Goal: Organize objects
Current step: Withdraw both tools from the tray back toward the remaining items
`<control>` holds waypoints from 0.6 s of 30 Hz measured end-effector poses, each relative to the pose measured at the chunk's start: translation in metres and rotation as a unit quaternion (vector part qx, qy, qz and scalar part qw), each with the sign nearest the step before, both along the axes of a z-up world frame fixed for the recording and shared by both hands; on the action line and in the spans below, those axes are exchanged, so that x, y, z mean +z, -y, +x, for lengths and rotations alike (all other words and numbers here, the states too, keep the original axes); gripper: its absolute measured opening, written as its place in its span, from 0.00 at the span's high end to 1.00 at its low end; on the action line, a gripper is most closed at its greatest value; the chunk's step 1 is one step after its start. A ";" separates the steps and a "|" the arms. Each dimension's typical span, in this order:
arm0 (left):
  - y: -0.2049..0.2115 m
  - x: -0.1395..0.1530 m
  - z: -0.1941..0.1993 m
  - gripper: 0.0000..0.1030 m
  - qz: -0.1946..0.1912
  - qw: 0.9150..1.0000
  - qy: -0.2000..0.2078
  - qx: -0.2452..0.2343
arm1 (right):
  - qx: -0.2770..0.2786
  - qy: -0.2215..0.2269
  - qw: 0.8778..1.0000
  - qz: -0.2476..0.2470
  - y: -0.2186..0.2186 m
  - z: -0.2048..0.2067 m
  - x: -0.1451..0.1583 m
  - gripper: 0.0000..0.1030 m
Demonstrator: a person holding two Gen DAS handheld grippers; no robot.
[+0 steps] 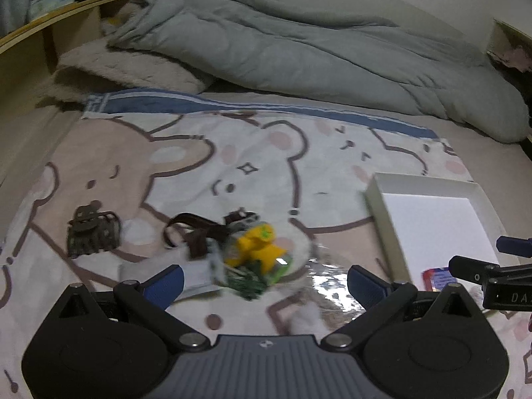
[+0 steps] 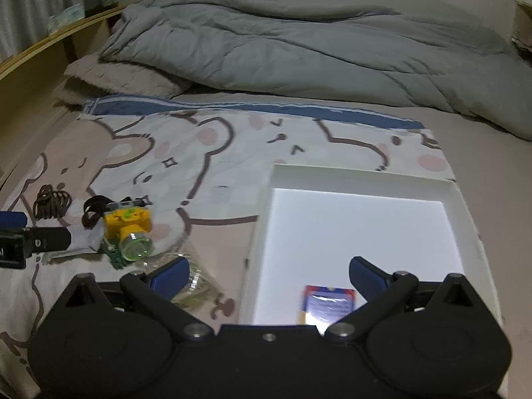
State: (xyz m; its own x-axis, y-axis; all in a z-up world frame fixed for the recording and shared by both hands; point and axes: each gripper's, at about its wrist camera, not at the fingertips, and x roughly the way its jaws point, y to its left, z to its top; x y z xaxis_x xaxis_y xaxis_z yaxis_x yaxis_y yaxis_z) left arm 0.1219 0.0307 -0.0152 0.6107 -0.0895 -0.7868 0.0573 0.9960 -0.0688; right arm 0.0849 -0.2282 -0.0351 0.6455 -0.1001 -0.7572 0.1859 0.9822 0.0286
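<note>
A yellow toy camera (image 2: 128, 224) with a clear lens and a dark brown strap (image 1: 191, 229) lies on the bear-print blanket (image 1: 186, 153), left of the white tray (image 2: 362, 179). Just beside it on the near side sits a small green circuit board (image 1: 247, 284) and crinkled clear plastic wrap (image 1: 329, 284). A bundle of brown hair ties (image 2: 51, 204) lies farther left. A blue-and-red card packet (image 2: 327, 304) rests in the tray's near part. The left gripper (image 1: 266, 279) hangs wide open and empty near the toy; the right gripper (image 2: 269, 274) hangs wide open and empty over the tray's near left edge. A grey duvet (image 2: 299, 46) lies at the far side.
</note>
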 end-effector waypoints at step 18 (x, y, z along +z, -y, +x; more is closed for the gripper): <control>-0.061 -0.010 0.011 0.00 0.021 0.999 0.002 0.048 | 0.051 0.008 0.999 0.010 -0.044 0.037 -0.010 0.00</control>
State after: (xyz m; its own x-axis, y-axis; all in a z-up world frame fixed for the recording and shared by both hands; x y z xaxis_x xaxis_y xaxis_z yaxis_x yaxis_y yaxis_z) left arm 0.1329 0.0918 -0.0255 0.6181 0.0035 -0.7861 -0.0387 0.9989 -0.0260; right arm 0.1222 -0.1841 -0.0453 0.6630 -0.0174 -0.7484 0.0836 0.9952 0.0509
